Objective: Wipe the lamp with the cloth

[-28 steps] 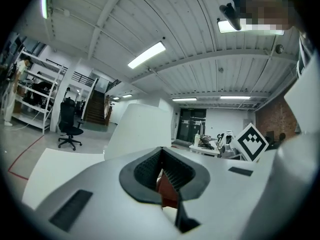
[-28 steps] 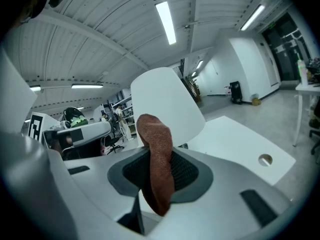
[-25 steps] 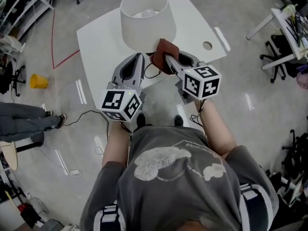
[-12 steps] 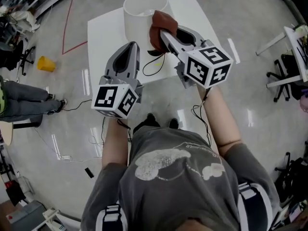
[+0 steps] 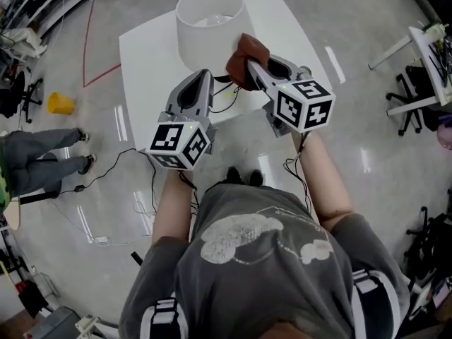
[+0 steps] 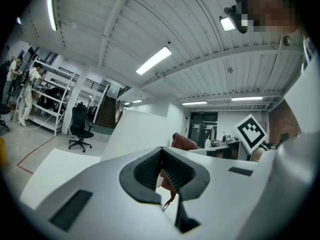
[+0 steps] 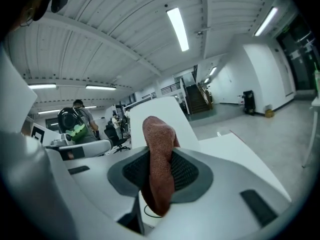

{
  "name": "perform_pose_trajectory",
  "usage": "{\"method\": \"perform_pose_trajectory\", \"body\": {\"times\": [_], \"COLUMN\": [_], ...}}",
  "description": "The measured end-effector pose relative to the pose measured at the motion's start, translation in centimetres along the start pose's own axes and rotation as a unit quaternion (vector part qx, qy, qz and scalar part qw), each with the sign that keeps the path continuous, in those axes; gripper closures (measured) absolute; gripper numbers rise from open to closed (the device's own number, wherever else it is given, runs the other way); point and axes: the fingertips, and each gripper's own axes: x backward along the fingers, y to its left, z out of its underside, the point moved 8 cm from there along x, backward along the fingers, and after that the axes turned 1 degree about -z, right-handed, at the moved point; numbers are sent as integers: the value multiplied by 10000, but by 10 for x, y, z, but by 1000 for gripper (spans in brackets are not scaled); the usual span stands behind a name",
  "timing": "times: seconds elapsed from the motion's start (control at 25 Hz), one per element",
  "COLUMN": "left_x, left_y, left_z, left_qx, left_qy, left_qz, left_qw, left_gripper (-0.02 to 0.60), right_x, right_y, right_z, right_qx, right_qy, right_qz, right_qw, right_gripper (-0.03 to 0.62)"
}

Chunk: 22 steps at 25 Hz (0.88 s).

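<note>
Right tongs [image 7: 160, 159] are clamping a rust-brown terry cloth [image 5: 248, 49], bunched thick between the ribbed pads, probably so that a padded wad leads the wipe rather than bare plastic. The cloth's long axis is running across the pads: a rounded head is poking up past the tips towards the shade, and a short tail is hanging below. It is sitting just beside the near right flank of the white lamp with a drum-shaped shade [image 5: 210, 30]; whether it is touching is unclear. The lamp is standing upright on the white bench [image 5: 145, 62], open top up. Left tongs [image 6: 161, 156] are hovering closed and empty by the shade's near side, likely waiting to steady it.
</note>
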Motion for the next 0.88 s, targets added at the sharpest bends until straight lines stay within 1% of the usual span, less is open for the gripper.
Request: {"method": "perform_pose_trajectory", "body": {"times": [0.2, 0.28, 0.4, 0.52, 0.68, 0.76, 0.88], "left_x": [-3, -6, -15, -19, -28, -33, -40], "left_y": [18, 18, 11, 6, -12, -23, -37], "left_z": [23, 34, 46, 51, 52, 47, 30], "left_qx": [232, 313, 280, 280, 179, 60, -132], "left_qy": [308, 421, 532, 579, 508, 389, 119], "left_qz": [107, 157, 221, 156, 69, -9, -280], "left_qw": [9992, 9985, 9979, 9978, 9985, 9992, 9995], "left_gripper": [574, 574, 574, 574, 574, 574, 574], "right_x": [-6, -5, -2, 3, 14, 19, 20], "right_y": [-8, -14, -33, -42, -62, -74, -85], "right_z": [29, 39, 55, 54, 51, 48, 22], "right_qx": [-205, -262, -354, -391, -428, -428, -270], "right_qy": [345, 484, 622, 598, 535, 475, 322], "right_qz": [441, 599, 691, 727, 609, 458, 102], "right_qw": [9982, 9967, 9950, 9948, 9958, 9969, 9991], "right_gripper": [502, 502, 502, 502, 503, 502, 502]}}
